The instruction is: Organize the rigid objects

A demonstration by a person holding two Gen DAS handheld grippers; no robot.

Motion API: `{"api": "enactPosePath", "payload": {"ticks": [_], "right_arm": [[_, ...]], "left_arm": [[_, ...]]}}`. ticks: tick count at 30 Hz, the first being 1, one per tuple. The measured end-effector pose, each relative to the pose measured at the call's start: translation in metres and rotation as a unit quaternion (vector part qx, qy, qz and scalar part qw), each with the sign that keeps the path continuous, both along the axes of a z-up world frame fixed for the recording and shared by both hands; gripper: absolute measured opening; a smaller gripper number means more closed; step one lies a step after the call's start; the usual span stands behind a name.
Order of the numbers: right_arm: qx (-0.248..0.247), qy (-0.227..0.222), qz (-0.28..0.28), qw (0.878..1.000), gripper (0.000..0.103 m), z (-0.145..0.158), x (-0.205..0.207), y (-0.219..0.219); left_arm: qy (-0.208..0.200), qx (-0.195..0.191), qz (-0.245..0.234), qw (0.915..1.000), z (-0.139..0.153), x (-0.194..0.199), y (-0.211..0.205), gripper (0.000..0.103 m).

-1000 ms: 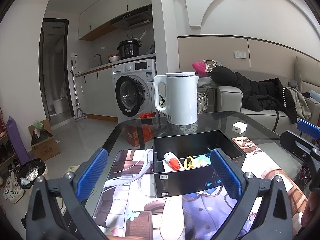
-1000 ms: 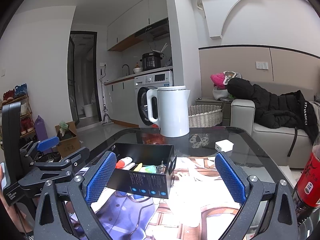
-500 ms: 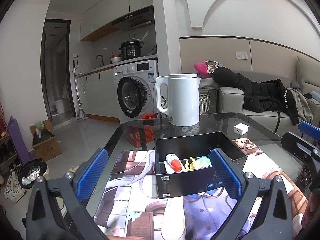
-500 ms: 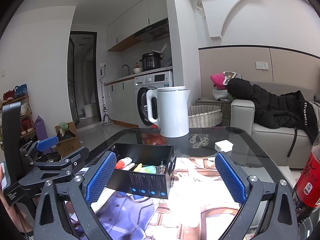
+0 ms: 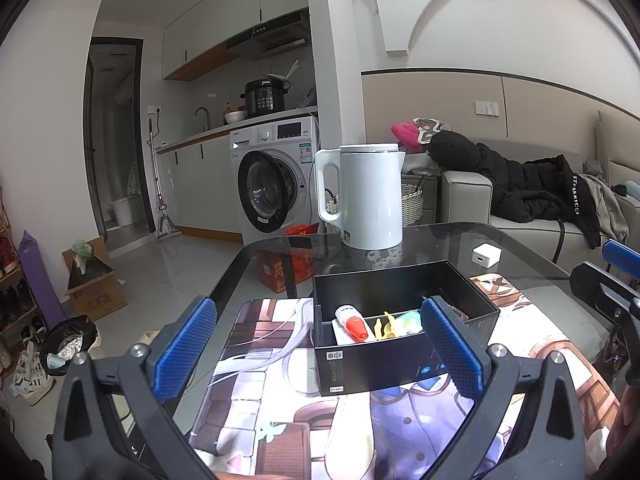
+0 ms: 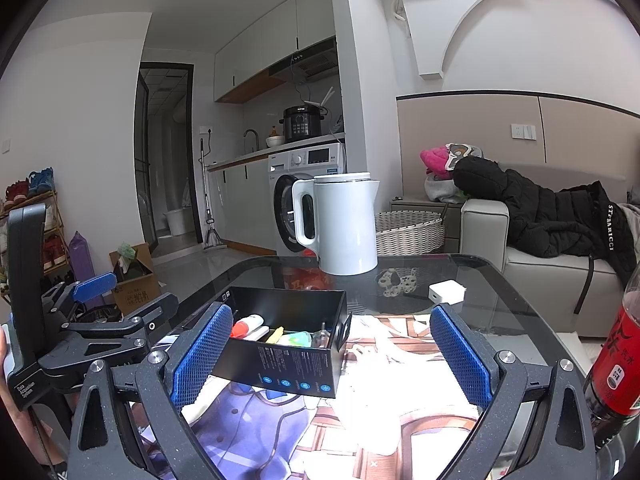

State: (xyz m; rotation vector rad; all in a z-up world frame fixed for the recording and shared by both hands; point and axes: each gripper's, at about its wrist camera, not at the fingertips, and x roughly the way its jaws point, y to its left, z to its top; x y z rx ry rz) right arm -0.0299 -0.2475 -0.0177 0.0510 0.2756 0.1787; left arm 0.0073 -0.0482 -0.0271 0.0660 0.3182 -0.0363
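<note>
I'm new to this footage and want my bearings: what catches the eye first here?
The open black box at the middle of the glass table stands out, with a red-capped white tube and small colourful items inside. Behind it stands a tall white kettle. Both the left gripper and right gripper are open, holding nothing.

One black box (image 5: pixel 400 356), one white kettle (image 5: pixel 370 196), one white charger (image 5: pixel 486 254), one red-labelled bottle (image 6: pixel 618 360).

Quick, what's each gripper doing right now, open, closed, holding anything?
Left gripper: open, holding nothing.
Right gripper: open, holding nothing.
</note>
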Motion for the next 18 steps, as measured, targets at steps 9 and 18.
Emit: {"api": "enactPosePath", "payload": {"ticks": [9, 18], "right_arm": [[0.0, 0.001, 0.0, 1.0, 0.101, -0.0002, 0.0002, -0.0001], [0.0, 0.001, 0.0, 1.0, 0.101, -0.0002, 0.0002, -0.0003]], "left_arm": [[-0.001, 0.001, -0.001, 1.0, -0.0008, 0.0, 0.0, 0.103], [-0.001, 0.003, 0.0, 1.0, -0.0009, 0.0004, -0.0003, 0.103]]}}
